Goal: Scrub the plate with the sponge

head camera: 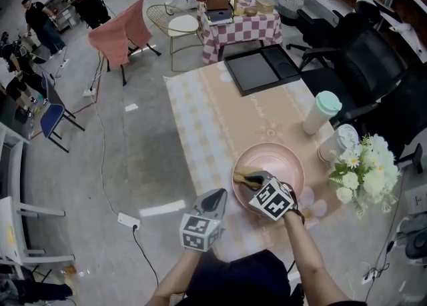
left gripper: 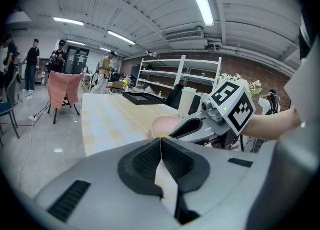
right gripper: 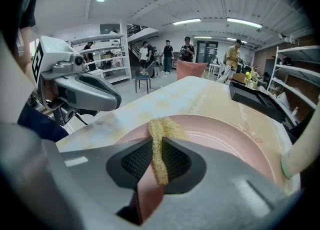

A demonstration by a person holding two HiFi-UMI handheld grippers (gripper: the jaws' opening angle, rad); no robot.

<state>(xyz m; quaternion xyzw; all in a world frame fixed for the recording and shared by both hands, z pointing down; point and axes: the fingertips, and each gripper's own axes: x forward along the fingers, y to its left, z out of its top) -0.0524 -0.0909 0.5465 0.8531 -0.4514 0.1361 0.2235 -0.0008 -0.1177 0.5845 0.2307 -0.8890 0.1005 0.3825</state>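
Scrubbing step in hand. The right gripper has its jaws clamped on the yellow sponge, which is held at the left part of the pink plate. The plate sits at lower right of the head view, on the surface. The left gripper hovers just left of the plate, jaws closed on nothing. The next move probably calls for pressing down and sweeping the sponge across the plate.

The left gripper hovers close before the person's body with its jaws pressed together on nothing, while the right gripper, on an outstretched forearm, angles leftward, its jaws clamped on the sponge.
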